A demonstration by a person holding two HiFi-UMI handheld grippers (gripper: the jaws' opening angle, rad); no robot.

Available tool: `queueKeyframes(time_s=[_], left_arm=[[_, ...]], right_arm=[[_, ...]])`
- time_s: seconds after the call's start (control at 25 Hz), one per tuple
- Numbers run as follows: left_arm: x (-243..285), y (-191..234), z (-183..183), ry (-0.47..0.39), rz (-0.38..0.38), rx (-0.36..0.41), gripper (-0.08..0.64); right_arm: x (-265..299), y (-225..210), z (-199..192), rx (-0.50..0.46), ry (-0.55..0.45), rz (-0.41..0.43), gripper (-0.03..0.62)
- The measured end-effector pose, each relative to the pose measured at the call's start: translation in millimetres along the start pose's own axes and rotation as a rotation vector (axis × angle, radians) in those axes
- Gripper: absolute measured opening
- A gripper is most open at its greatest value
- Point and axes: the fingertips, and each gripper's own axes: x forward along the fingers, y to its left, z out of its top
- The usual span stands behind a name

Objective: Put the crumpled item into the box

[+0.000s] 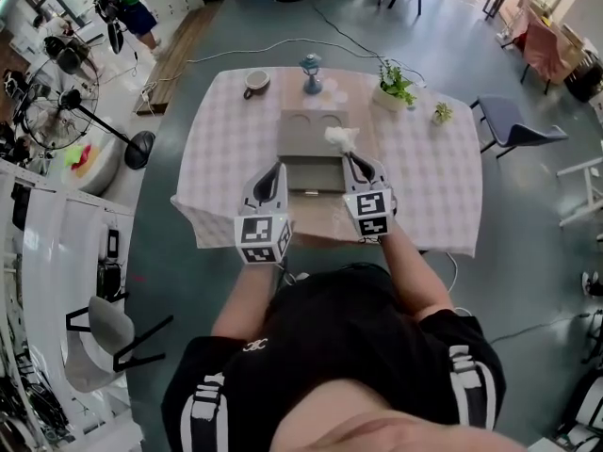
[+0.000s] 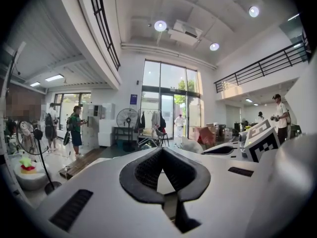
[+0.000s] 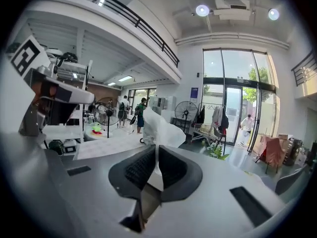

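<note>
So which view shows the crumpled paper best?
The right gripper view: the crumpled paper stands large, pinched by the right gripper. Head view shows only a small white lump; left gripper view, likewise.

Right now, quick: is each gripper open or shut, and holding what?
Left gripper: shut, empty.
Right gripper: shut on the crumpled white paper.

No legible txt, labels, brands or nos. anywhere.
</note>
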Motion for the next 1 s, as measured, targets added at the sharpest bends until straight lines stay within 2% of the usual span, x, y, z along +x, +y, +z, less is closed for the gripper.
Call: queueKeyframes(time_s=[0.36,0.56,1.0], left_arm=[[-12.4,26.3,-4.8,0.003,0.044,-0.01,-0.01],[-16.7,35.5,-2.4,0.001,0.065,-0.014,-0.011],[-26.1,49.3,-8.5,0.014,0.102,-0.021,-0.009]], right_arm=[[40.5,38.4,-40.4,-0.092,0.094,0.116,0.021],[58.7,46.3,-61.9,-0.144,0.157,0.146,0.021],[82.5,58.4,-129.3,-0.141,0.349,0.193,0.021]])
